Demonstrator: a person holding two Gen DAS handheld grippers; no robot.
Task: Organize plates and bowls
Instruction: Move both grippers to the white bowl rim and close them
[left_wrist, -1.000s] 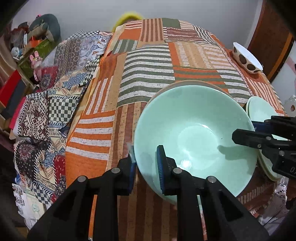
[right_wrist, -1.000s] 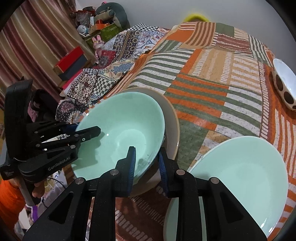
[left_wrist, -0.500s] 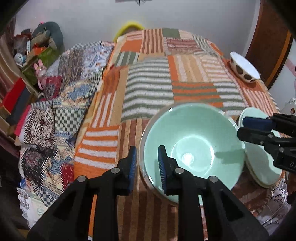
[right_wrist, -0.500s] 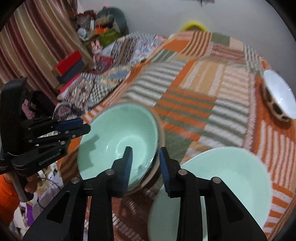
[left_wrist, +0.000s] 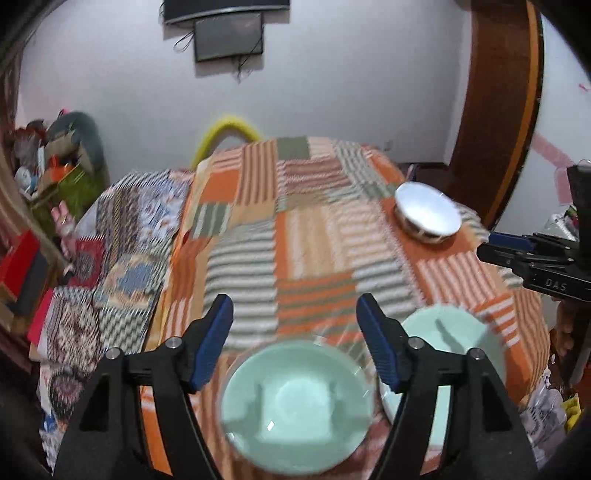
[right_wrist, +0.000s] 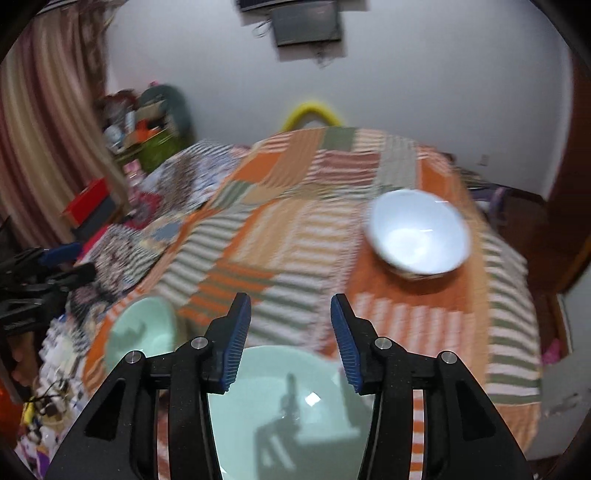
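A mint green bowl (left_wrist: 295, 406) sits near the table's front edge, below my open, empty left gripper (left_wrist: 295, 343). It also shows in the right wrist view (right_wrist: 142, 332). A mint green plate (left_wrist: 450, 343) lies to its right, and shows close below my open, empty right gripper (right_wrist: 291, 338) as the plate (right_wrist: 291, 413). A white bowl with a dark spotted outside (left_wrist: 428, 218) stands at the far right of the table, seen also in the right wrist view (right_wrist: 419, 236). Both views are blurred.
The table wears an orange, green and white striped patchwork cloth (left_wrist: 314, 240). A patterned quilt (left_wrist: 110, 258) hangs over furniture to the left. Boxes and clutter (left_wrist: 55, 166) stand at the far left. A brown door frame (left_wrist: 502, 110) rises at the right.
Both grippers have let go of the green bowl's rim, opened wide and pulled up and back. The bowl and plate now lie low in both views.
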